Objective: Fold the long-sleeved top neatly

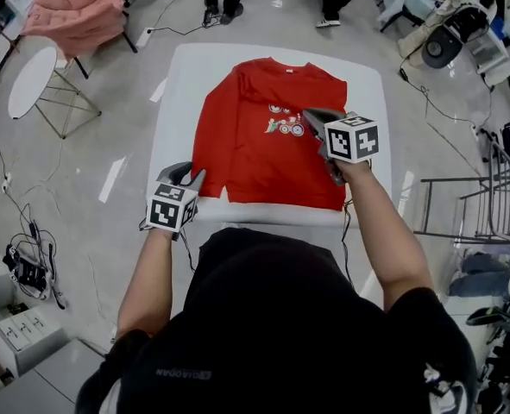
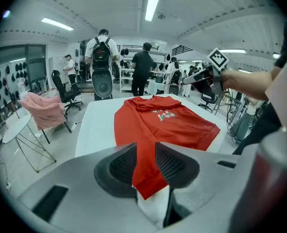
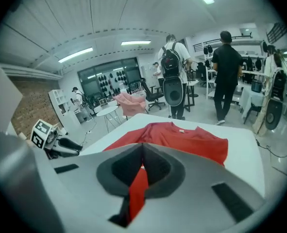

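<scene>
In the head view, the red top point(image 1: 255, 158) lay spread on the white worktop point(image 1: 368, 84), collar toward the far edge. The left gripper point(image 1: 192, 178) sat at the top's near-left corner. The right gripper point(image 1: 312, 114) hung over its right half, beside the print point(image 1: 285, 127). In the left gripper view, the jaws were clamped on a strip of the top's red cloth. In the right gripper view, the jaws were together, pinching a fold of the top.

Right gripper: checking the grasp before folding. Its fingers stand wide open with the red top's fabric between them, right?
No. The right gripper has its fingers shut, not wide open, on fabric of the red top between them; the right gripper view shows it.
</scene>
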`<action>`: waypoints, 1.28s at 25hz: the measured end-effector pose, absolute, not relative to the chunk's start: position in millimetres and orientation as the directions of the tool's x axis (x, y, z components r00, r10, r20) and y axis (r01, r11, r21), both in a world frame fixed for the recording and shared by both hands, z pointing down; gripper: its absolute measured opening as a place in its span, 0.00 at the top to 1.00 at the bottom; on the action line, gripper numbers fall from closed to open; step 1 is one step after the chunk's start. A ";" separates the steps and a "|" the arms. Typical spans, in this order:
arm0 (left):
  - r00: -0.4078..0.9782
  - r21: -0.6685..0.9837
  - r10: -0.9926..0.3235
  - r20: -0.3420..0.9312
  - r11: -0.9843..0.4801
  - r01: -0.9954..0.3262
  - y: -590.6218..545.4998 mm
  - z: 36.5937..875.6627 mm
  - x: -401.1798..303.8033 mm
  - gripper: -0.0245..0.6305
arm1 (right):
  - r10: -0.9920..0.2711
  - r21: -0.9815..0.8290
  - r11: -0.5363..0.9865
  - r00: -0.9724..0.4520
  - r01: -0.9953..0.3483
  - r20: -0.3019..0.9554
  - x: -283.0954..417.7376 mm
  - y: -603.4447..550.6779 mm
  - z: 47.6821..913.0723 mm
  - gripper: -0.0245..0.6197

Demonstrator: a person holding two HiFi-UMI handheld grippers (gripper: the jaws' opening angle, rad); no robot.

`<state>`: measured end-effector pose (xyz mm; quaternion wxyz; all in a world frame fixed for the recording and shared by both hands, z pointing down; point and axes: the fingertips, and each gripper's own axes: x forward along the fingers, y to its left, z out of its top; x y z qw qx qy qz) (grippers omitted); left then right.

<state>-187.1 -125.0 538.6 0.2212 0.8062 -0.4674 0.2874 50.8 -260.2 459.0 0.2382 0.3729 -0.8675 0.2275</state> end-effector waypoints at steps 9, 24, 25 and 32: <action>0.365 0.017 -0.617 0.697 -0.495 -0.869 -109.5 542.3 -155.5 0.78 | -0.581 -0.193 0.572 -0.560 -0.797 0.590 135.2 -160.9 472.3 0.95; 0.210 -0.230 -0.494 0.844 -0.687 -0.690 -61.2 611.3 -134.5 0.78 | -0.470 -0.294 0.539 -0.572 -0.789 0.672 132.3 -67.6 546.0 0.95; 0.204 -0.229 -0.485 0.850 -0.690 -0.686 -60.1 615.8 -134.4 0.78 | -0.462 -0.297 0.541 -0.574 -0.786 0.676 130.4 -63.3 548.0 0.95; 0.165 -0.241 -0.460 0.872 -0.698 -0.675 -66.7 642.2 -139.7 0.78 | -0.453 -0.299 0.539 -0.570 -0.788 0.686 131.7 -58.2 554.5 0.95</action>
